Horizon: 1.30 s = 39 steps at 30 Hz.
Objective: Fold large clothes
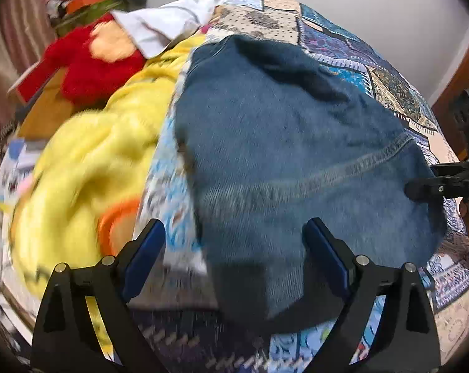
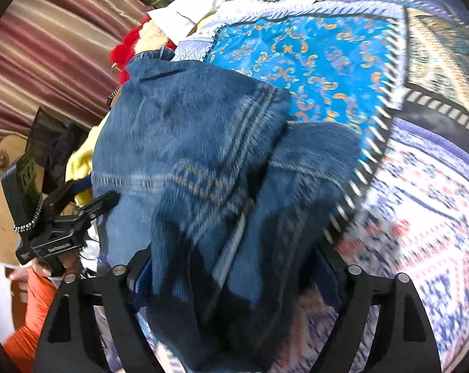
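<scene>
Lying bunched across a patchwork bedspread (image 1: pixel 334 43), the blue denim jeans (image 1: pixel 281 143) fill the middle of the left wrist view, a stitched seam curving toward 3 o'clock. In the right wrist view the same denim is folded over itself in layers, and a thick fold runs down toward 6 o'clock between the fingers of the right gripper (image 2: pixel 231 267). Those fingers stand wide apart with cloth draped over and between them; whether they actually grip it cannot be told, as the denim hides the pads and the frame is blurred.

The left gripper (image 1: pixel 234 255) has its blue-padded fingers (image 1: pixel 144 258) spread wide, hovering over the near edge of the jeans with nothing between them. From the right wrist view the left gripper appears at 8 o'clock, its tip just beside the denim's edge; from the left wrist view the right gripper's black finger touches the jeans' hem at 3 o'clock.

At 9 o'clock of the jeans lies a yellow fleece blanket (image 1: pixel 88 161) with an orange ring printed on it. Beyond it, toward 11 o'clock, sit a red plush toy (image 1: pixel 94 68) and a white cloth (image 1: pixel 163 25). A striped maroon curtain (image 2: pixel 54 37) hangs at 10 o'clock in the right wrist view.
</scene>
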Motion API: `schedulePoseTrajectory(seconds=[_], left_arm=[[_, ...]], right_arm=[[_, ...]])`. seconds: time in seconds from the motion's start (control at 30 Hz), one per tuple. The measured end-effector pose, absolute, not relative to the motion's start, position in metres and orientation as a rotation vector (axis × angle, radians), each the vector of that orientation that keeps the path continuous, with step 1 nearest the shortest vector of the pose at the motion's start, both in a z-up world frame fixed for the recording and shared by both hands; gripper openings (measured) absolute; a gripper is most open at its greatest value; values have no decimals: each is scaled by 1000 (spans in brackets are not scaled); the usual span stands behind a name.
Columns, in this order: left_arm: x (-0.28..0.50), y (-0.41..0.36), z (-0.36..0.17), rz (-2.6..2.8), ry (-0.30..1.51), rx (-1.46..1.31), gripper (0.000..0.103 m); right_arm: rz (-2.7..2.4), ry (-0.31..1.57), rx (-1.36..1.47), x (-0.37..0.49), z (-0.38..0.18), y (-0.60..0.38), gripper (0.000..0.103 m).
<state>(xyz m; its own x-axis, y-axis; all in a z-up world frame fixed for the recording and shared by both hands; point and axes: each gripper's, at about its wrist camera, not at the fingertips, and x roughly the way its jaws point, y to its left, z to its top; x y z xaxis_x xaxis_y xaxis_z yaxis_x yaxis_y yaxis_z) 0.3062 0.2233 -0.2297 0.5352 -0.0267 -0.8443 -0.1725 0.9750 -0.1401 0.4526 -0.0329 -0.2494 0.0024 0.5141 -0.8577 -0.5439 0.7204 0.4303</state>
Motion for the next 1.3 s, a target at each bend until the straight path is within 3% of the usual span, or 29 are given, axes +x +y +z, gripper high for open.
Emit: schedulePoseTrajectory(seconds=[0.3,0.57,0.8,0.9,1.03,1.13,1.3], left_arm=[[285,235,-203,191,1000,-186,93],[366,242,-166,223,911,-130,93],[457,248,-205,249,996,-218,93],[473,255,-224,288,1013,-272,97],[481,248,-226,310,1035,-213,98],[469,244,-209,299,1030,-206,87],[419,227,-147,245,916,-177,86]], right_arm=[[794,1198,-127,433,-209,-66,88],[775,970,-75,455,-157,-50,88],[735,1007,-130,476,-201,-3,88],[703,1048,-196,477,-234,-5,88],[710,1068,-137,479,-234,-25,88],[693,1049,-163,470,-217,-31,88],[670,917,-174,439,-163,-48,88]])
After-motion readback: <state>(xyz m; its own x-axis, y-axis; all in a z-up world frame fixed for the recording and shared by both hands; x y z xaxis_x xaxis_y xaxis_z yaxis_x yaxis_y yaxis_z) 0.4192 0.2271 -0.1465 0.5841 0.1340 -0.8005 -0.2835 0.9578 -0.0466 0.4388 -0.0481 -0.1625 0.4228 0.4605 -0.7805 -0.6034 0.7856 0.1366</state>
